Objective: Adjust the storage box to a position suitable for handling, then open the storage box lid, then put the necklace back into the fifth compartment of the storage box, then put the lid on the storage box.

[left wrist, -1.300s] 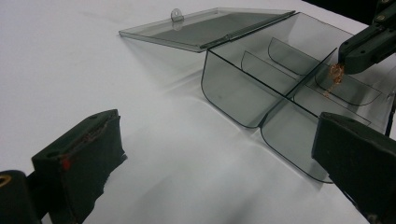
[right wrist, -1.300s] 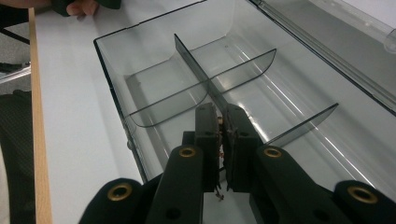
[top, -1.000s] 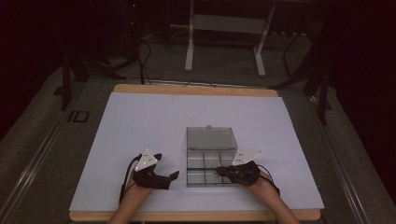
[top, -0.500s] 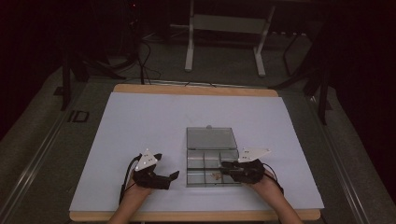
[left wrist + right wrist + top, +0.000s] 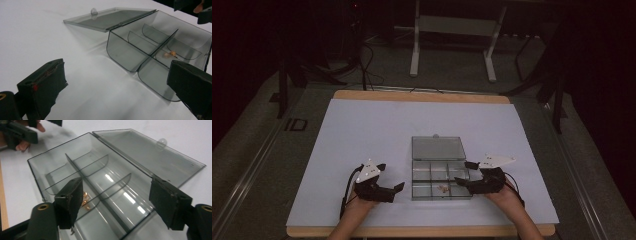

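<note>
A clear plastic compartment box (image 5: pixel 414 181) lies open in the middle of the table, its lid (image 5: pixel 437 148) flat on the far side. Small copper-coloured pieces (image 5: pixel 443 188) lie in the near middle compartment. My right gripper (image 5: pixel 463 173) is open, its jaws over the box's right-hand compartments. In the right gripper view the gripper (image 5: pixel 120 202) straddles the box (image 5: pixel 50 157) from above, with the copper pieces (image 5: pixel 86 201) beside the left jaw. My left gripper (image 5: pixel 391 176) is open, just left of the box and apart from it. The left gripper view shows the gripper (image 5: pixel 116 85) facing the box (image 5: pixel 125 53) and the lid (image 5: pixel 110 18).
White paper (image 5: pixel 362 130) covers the wooden table (image 5: pixel 422 96). The box has several compartments; the others hold nothing I can see. Beyond the table, a dark floor holds a white stand (image 5: pixel 452 25) and cables (image 5: pixel 367 65). A person's hands hold both grippers at the near edge.
My right gripper has drawn back a little to the right, from over the box's middle toward its right side. The left gripper and the box have not moved.
</note>
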`<state>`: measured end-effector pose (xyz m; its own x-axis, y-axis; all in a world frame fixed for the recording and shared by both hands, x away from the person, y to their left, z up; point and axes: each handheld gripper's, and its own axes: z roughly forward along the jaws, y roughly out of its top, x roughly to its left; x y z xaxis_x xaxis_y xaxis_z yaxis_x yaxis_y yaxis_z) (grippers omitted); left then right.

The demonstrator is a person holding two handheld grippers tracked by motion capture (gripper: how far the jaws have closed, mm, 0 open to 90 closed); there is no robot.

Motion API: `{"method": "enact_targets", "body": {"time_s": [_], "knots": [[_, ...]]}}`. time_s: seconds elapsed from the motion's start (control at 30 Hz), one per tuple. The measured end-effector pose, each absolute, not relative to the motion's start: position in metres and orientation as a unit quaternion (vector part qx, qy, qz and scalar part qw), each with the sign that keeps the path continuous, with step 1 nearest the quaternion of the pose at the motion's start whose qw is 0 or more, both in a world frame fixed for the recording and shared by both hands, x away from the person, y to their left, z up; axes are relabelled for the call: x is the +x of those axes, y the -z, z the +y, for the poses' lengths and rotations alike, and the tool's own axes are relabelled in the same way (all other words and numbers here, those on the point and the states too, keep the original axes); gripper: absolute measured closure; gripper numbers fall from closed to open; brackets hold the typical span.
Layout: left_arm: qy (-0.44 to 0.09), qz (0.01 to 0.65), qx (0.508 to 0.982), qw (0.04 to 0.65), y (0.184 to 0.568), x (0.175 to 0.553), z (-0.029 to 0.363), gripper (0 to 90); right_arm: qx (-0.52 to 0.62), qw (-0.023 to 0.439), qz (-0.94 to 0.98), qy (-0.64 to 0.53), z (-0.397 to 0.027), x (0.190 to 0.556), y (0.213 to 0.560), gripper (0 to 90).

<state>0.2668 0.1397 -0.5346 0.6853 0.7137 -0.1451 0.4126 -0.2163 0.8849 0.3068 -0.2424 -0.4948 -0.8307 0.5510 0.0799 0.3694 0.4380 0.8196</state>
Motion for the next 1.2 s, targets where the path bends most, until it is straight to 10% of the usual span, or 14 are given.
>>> {"method": "enact_targets", "body": {"time_s": [0.17,1.2], "knots": [[-0.154,0.356,0.772,0.503,0.533,0.265,0.136,2.7,0.28,0.095,0.833,-0.468,-0.25,0.309,0.496,15.0],[-0.106,0.339,0.777,0.519,0.493,0.313,0.113,2.7,0.303,0.149,0.813,-0.474,-0.281,0.321,0.498,14.5]]}}
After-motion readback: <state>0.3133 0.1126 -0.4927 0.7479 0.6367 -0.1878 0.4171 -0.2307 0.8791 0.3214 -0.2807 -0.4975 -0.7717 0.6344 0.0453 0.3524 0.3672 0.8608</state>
